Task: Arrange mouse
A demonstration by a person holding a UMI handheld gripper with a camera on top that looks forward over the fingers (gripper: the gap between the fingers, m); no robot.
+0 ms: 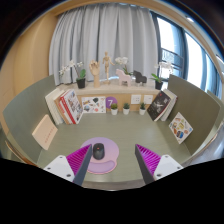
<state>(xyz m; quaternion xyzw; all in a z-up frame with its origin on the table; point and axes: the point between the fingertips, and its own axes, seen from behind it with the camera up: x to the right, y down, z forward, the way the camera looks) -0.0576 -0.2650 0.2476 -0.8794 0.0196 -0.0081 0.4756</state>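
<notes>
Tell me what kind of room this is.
Probably a home or office desk nook: a mouse on a round mat between the open gripper fingers, books and a curtained window beyond.

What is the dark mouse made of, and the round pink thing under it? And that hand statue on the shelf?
The mouse, between the open gripper fingers, looks like dark matte plastic: smooth, no shine. The round pink mat beneath it is flat and dull, probably soft fabric or rubber; I can't tell which. The hand model looks like pale wood, light tan and jointed.
</notes>
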